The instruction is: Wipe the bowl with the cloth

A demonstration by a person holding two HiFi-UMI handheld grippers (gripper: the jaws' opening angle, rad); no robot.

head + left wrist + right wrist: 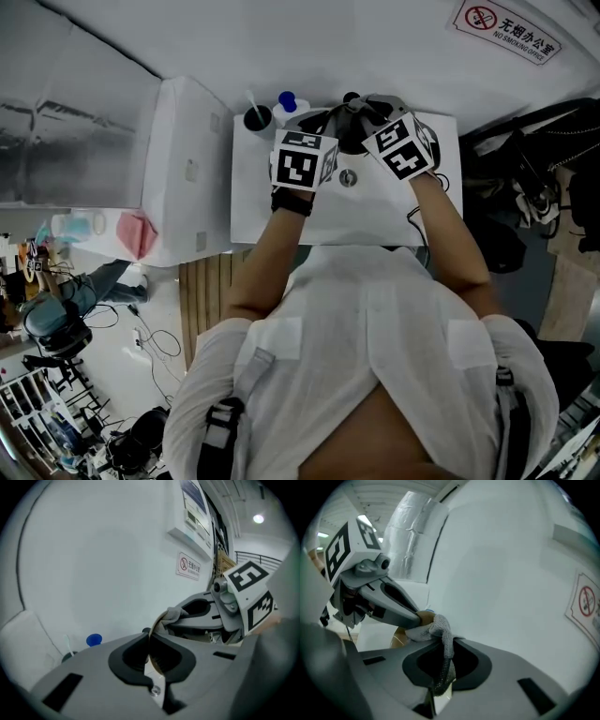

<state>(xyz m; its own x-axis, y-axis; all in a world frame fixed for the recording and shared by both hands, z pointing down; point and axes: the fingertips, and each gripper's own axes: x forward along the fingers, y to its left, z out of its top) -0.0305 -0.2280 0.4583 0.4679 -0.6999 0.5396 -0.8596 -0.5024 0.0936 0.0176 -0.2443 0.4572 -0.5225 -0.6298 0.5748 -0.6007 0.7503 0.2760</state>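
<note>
Surface: a white tabletop [272, 206] stands against a pale wall [281, 42]. A small round metal fitting [348, 177] sits in the top near its middle. At the far left corner stand a dark cup [257, 119] holding a white stick and, just beside it, a blue-capped bottle [288, 100]. A tall white cabinet [187, 159] abuts the tabletop on the left. A no-smoking sign [511, 31] hangs on the wall to the upper right. Wooden slats [206, 281] show below the table edge, and cables and equipment clutter the floor at lower left.

Left gripper [149, 644]: its jaws are clenched on the thin rim of the bowl [399, 639], a brownish vessel held tilted above the far part of the tabletop. The rim runs up out of the pads towards the other tool.

Right gripper [442, 663]: its jaws are closed tight on the cloth [440, 632], a grey knitted piece. The cloth rises out of the pads and folds over against the bowl, touching it right at the left gripper's fingertips.

Both tools meet tip to tip over the back of the tabletop, each sloping downward, with the marker cubes facing up at the head camera. How far the cloth reaches into the bowl cannot be made out.
</note>
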